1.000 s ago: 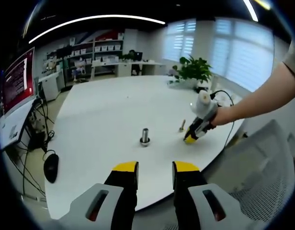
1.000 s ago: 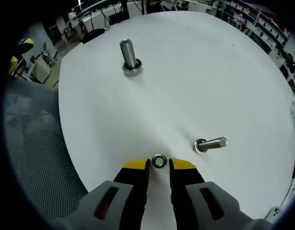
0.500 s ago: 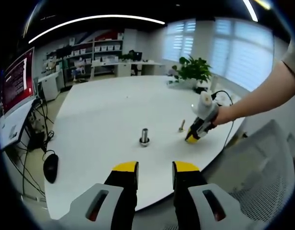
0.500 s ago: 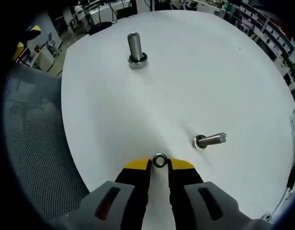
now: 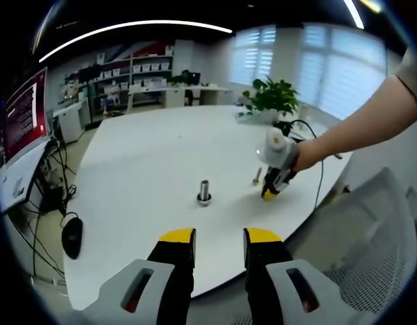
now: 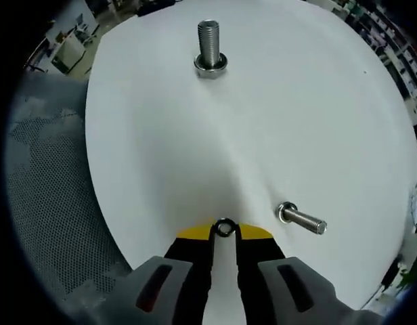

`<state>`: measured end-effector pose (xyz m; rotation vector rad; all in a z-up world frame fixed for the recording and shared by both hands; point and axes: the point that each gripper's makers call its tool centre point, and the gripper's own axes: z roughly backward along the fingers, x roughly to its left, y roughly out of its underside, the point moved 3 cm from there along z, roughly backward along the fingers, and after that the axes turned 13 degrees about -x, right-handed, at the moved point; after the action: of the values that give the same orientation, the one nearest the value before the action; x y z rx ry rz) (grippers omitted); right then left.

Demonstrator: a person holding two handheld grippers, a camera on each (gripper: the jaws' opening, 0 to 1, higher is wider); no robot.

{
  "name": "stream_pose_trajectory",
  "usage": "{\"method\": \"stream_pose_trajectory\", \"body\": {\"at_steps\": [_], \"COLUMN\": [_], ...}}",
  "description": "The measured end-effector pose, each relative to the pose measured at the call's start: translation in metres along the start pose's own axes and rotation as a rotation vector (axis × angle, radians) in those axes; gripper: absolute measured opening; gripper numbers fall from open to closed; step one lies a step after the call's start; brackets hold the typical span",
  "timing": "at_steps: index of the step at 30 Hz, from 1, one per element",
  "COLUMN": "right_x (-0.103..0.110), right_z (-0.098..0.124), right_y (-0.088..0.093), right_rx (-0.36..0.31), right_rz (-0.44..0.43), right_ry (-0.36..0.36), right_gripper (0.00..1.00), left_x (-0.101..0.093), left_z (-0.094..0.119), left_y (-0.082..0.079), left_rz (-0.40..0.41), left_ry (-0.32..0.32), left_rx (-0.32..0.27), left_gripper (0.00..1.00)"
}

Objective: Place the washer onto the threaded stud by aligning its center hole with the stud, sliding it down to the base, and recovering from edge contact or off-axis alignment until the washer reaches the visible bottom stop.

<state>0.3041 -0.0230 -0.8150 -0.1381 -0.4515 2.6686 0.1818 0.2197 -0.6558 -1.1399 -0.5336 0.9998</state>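
Note:
A small steel washer [image 6: 225,227] sits pinched between the yellow tips of my right gripper [image 6: 225,231], which is shut on it just above the white table [image 6: 296,101]. The upright threaded stud [image 6: 210,45] stands on its wide base far ahead of those tips. A second bolt [image 6: 300,219] lies on its side just right of the tips. In the left gripper view the stud [image 5: 204,192] stands mid-table, and the right gripper [image 5: 271,191], held by a person's hand, hovers to its right. My left gripper [image 5: 218,238] is open, short of the table's near edge, holding nothing.
A grey mesh chair [image 6: 46,203] lies off the table's left edge in the right gripper view and shows as a chair [image 5: 371,250] at lower right in the left gripper view. A potted plant [image 5: 276,98] stands at the far edge. A black mouse [image 5: 72,235] sits on a side desk.
The right gripper closed tighter on the washer and lifted and tilted, so the stud sits higher and more centred in its view. The left gripper has not moved.

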Motion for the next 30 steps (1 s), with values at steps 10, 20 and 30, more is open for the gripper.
{"method": "stream_pose_trajectory", "body": {"at_steps": [10, 20, 30], "right_x": [0.001, -0.006, -0.03], "right_z": [0.003, 0.012, 0.039], "right_y": [0.006, 0.013, 0.025], "right_rx": [-0.121, -0.158, -0.207], "right_rz": [-0.059, -0.144, -0.242], "right_ry": [0.06, 0.093, 0.168], "right_gripper": [0.13, 0.13, 0.13], "left_x": [0.001, 0.001, 0.0], "left_z": [0.0, 0.001, 0.0], "left_y": [-0.001, -0.001, -0.001], "left_rz": [-0.001, 0.002, 0.0], "left_ry": [-0.006, -0.006, -0.001], "left_rx": [-0.004, -0.008, -0.008], "left_gripper": [0.26, 0.26, 0.26]}}
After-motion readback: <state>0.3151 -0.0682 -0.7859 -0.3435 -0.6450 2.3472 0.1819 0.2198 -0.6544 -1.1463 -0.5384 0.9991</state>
